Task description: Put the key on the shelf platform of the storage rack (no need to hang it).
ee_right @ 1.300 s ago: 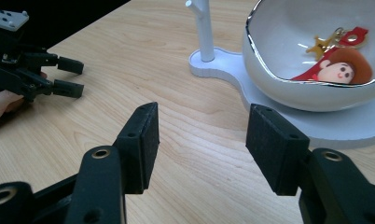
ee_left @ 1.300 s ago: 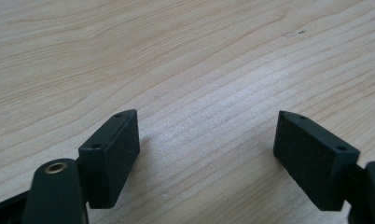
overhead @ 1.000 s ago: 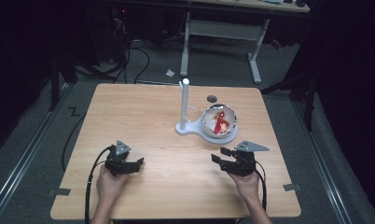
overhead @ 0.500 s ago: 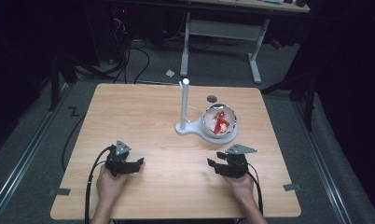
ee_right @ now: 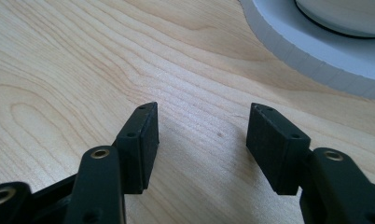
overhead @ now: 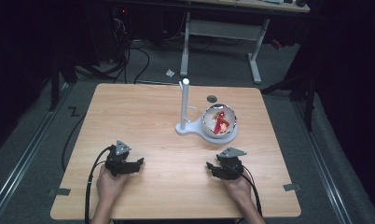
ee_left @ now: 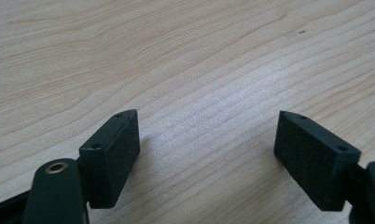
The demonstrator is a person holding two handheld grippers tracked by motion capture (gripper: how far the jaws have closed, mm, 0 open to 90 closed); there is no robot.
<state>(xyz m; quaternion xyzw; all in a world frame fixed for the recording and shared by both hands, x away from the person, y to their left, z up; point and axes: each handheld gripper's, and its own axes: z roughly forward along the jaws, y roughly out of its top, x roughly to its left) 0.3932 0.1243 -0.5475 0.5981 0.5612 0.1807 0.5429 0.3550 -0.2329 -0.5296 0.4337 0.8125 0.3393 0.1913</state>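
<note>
- Since the earlier frame, the right gripper (overhead: 213, 168) has come down and nearer to the person; its jaws have just been opening a bit, with nothing between them. The left gripper (overhead: 138, 164) has stayed put.
- High view: both grippers sit low at the near edge of the counter (overhead: 143, 112). The round bowl (overhead: 219, 122) with red bits inside stands on a white stand (overhead: 184, 106), at about 12 o'clock from the right gripper, well apart.
- Left gripper view: jaws stand wide open over bare wood.
- Right gripper view: jaws partly open, empty; the stand's white base (ee_right: 316, 46) lies ahead at 1 o'clock.
- I think no reach has begun yet. Next, the right gripper must go forward to the bowl.
</note>
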